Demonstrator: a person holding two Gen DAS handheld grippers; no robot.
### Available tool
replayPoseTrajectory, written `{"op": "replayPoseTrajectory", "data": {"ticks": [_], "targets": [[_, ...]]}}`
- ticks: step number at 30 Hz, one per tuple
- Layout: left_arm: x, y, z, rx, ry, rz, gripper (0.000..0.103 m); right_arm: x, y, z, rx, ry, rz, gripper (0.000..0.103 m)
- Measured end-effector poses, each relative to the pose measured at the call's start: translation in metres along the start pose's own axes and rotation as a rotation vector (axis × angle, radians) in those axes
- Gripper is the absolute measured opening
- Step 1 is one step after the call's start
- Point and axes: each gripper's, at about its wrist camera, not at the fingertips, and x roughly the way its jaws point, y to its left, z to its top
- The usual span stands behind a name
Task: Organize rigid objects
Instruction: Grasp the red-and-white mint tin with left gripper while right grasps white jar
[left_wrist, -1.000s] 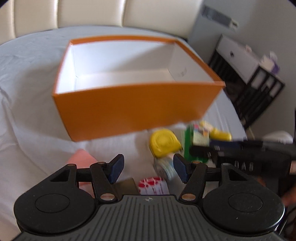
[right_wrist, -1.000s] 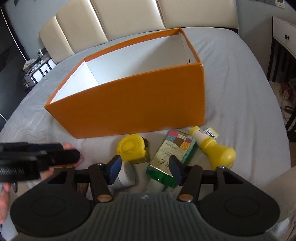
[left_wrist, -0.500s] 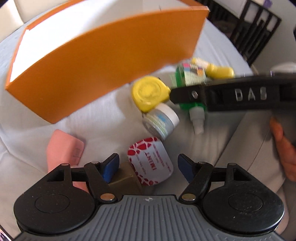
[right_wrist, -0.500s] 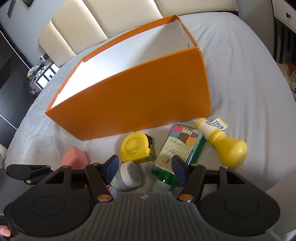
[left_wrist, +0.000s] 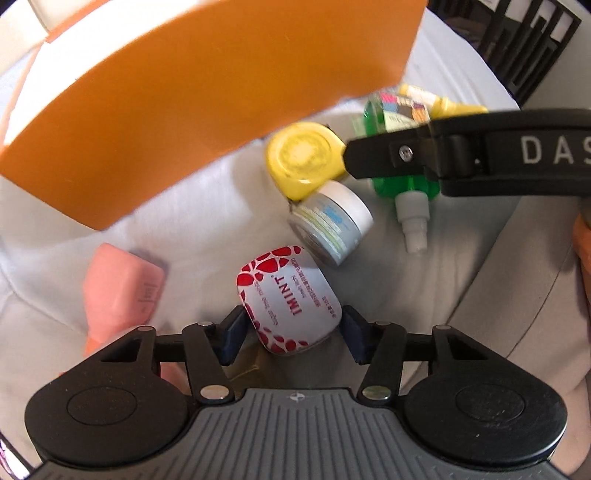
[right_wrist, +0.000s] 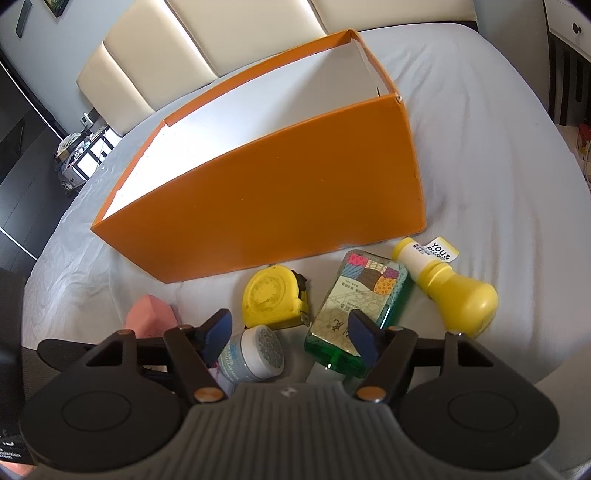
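Observation:
An open orange box (right_wrist: 280, 206) with a white inside stands on a grey bed sheet; it also shows in the left wrist view (left_wrist: 192, 96). In front of it lie a yellow tape measure (right_wrist: 275, 297), a small grey jar (right_wrist: 255, 354), a green bottle (right_wrist: 360, 306), a yellow bottle (right_wrist: 454, 291) and a pink block (right_wrist: 149, 314). My left gripper (left_wrist: 291, 334) is open with a red-and-white mint tin (left_wrist: 290, 297) between its fingers, low over the sheet. My right gripper (right_wrist: 291, 332) is open and empty above the jar and green bottle.
A brown item (left_wrist: 247, 363) lies partly hidden under my left gripper. The right gripper's black arm (left_wrist: 461, 162) crosses the left wrist view above the green bottle. A cream headboard (right_wrist: 229, 48) stands behind the box. A dark rack (left_wrist: 524, 40) is off the bed's right.
My left gripper has dropped and moved forward, so the mint tin now sits between its fingers. My right gripper has come slightly closer to the jar and green bottle.

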Motion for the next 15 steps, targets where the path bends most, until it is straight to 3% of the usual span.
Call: {"op": "replayPoseTrajectory", "data": {"ticks": [2, 9, 10, 11, 12, 15], "targets": [[-0.008, 0.002, -0.002, -0.019, -0.044, 0.026, 0.061, -0.001, 0.0, 0.0, 0.002, 0.0, 0.0, 0.069], [-0.028, 0.021, -0.002, -0.116, -0.146, -0.001, 0.058, 0.0, 0.005, -0.001, -0.026, 0.003, -0.021, 0.069], [-0.031, 0.023, -0.002, -0.126, -0.154, -0.003, 0.055, 0.001, 0.008, -0.001, -0.044, 0.005, -0.031, 0.07], [-0.031, 0.023, -0.002, -0.132, -0.161, -0.005, 0.027, 0.002, 0.011, -0.001, -0.06, 0.007, -0.04, 0.07], [-0.032, 0.025, -0.002, -0.141, -0.163, 0.0, 0.02, 0.003, 0.014, -0.001, -0.078, 0.008, -0.052, 0.07], [-0.025, 0.026, 0.002, -0.167, -0.136, 0.01, 0.02, 0.007, 0.022, -0.002, -0.126, 0.014, -0.08, 0.07]]}}
